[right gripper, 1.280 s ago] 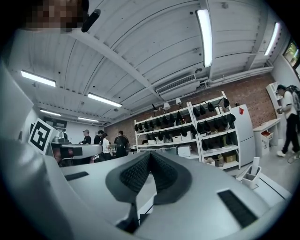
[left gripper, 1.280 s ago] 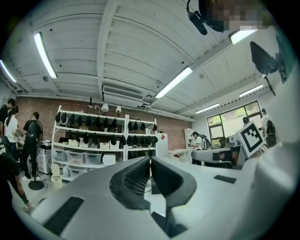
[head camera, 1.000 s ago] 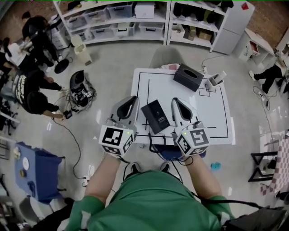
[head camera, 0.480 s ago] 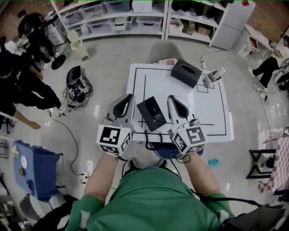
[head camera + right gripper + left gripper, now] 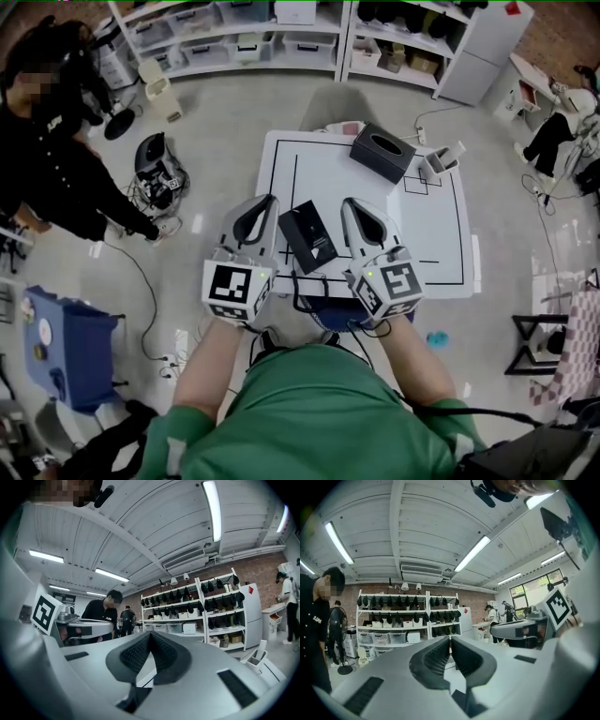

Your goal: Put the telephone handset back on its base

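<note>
Flanking the likely telephone (image 5: 307, 236), left tongs (image 5: 449, 640) and right tongs (image 5: 150, 634) closed, empty.

Table (image 5: 436, 234) smooth and seemingly matt white.

The person wears a green short-sleeved shirt (image 5: 309, 422). Above the shirt, the pale grey left hand-held gripper (image 5: 264, 201) and right hand-held gripper (image 5: 351, 202) each end in a white marker cube (image 5: 234, 289) printed with black squares. Black cables (image 5: 309, 298) loop between them.
</note>
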Available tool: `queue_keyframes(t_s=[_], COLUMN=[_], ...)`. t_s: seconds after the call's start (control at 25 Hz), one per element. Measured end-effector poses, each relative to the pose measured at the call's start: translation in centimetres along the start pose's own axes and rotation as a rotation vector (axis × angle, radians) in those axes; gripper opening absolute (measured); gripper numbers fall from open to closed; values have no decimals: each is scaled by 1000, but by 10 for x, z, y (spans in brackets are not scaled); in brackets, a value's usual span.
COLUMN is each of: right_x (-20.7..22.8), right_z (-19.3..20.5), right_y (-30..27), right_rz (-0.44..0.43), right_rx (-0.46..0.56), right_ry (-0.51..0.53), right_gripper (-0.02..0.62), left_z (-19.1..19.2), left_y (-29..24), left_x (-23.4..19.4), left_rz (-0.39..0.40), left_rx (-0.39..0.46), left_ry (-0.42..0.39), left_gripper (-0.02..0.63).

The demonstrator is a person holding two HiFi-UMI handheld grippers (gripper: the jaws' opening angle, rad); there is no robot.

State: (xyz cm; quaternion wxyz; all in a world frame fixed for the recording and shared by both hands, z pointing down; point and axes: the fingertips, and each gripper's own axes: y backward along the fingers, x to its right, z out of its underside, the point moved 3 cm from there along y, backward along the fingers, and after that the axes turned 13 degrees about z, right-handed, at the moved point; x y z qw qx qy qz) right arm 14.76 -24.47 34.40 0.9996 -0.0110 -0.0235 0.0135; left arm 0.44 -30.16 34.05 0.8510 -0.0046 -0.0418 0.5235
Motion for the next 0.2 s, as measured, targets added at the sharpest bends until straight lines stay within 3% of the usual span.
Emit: queue_keyframes(t_s=[0.2], right_x=[4], right_z=[4], right_y=[-4], right_rz=[-7], right_rx=[-6], right_ry=[0], right_gripper=[21], left_z=[-1], left_y=[-6], left_x=[4], left_rz=[-2], left_rx=[-12], left_ry=[-14], left_gripper=[29])
